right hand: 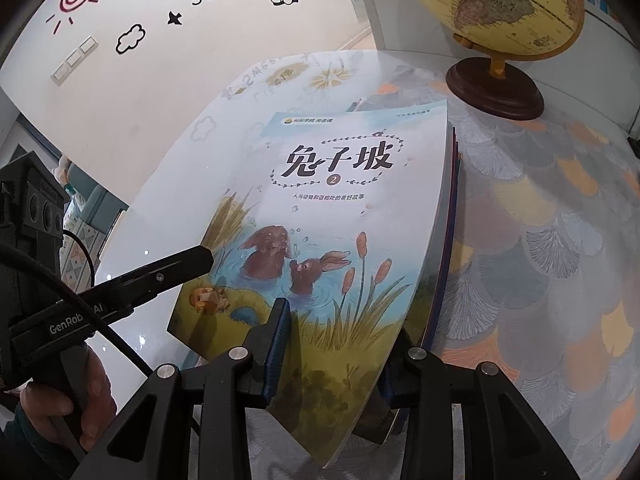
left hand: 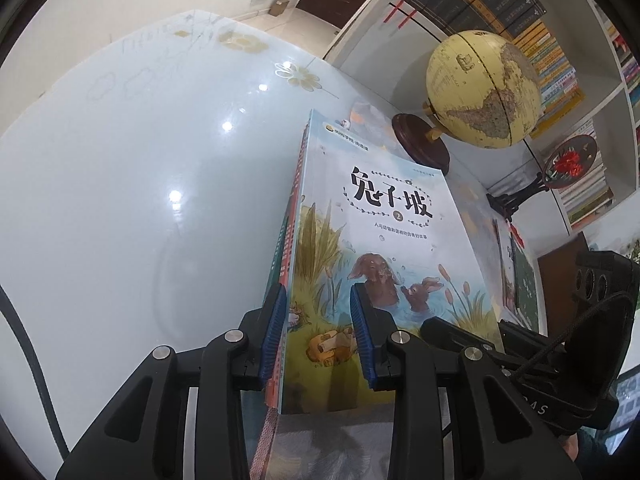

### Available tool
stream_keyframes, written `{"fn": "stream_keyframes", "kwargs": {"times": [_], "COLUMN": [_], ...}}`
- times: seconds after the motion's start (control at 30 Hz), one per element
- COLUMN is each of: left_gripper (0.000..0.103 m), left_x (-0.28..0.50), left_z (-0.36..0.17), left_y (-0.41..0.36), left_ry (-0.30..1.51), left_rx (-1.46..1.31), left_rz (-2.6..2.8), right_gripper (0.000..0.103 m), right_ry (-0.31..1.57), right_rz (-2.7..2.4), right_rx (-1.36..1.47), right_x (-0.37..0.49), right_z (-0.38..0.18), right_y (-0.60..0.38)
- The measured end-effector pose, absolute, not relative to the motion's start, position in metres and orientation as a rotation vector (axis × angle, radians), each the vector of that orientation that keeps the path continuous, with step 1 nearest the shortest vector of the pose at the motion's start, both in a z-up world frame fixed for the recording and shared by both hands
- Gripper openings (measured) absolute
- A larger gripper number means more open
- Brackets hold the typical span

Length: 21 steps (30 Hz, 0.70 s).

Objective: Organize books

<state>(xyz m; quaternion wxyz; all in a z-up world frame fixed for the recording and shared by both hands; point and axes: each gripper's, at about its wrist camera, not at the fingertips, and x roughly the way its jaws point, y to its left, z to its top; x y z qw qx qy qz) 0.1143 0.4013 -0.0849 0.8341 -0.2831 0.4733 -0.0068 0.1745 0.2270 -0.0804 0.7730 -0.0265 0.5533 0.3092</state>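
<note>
On the glossy pale-blue glass table (left hand: 120,200), my left claw (left hand: 318,332) and right claw (right hand: 340,344) both pinch the near edge of the stack of thin illustrated paperback books (right hand: 320,216), whose slick covers could fan apart if either grip slackens.

Left wrist view: fisheye lens mounted behind the left claw (left hand: 318,320), looking steeply down along its fingers, very near the stack of books (left hand: 372,248) that lies on the desk (left hand: 120,200); beyond the far desk edge, a bookshelf (left hand: 560,60) and globe (left hand: 484,88). Right wrist view: fisheye lens behind the right claw (right hand: 336,344), likewise steeply downward and close, facing a decorated wall (right hand: 160,40). Both views share the top book's cover, the globe and the glossy desk surface; each also catches the opposite claw at its edge.
</note>
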Motion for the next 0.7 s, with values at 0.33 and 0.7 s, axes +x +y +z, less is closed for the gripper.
{"fn": "stream_keyframes", "kwargs": {"times": [0.33,0.7], "left_gripper": [0.029,0.031], "left_x": [0.113,0.097], "left_z": [-0.077,-0.051], "left_y": [0.404,0.383], "left_ry": [0.979,0.952], "left_rx": [-0.582,-0.542], "left_rz": [0.000,-0.049], "right_gripper": [0.053,0.054], "right_ry": [1.225,1.321], "right_rz": [0.619,0.442], "right_rx": [-0.127,0.080], "right_x": [0.170,0.147], "right_z": [-0.077,-0.086], "right_y": [0.221,0.130]}}
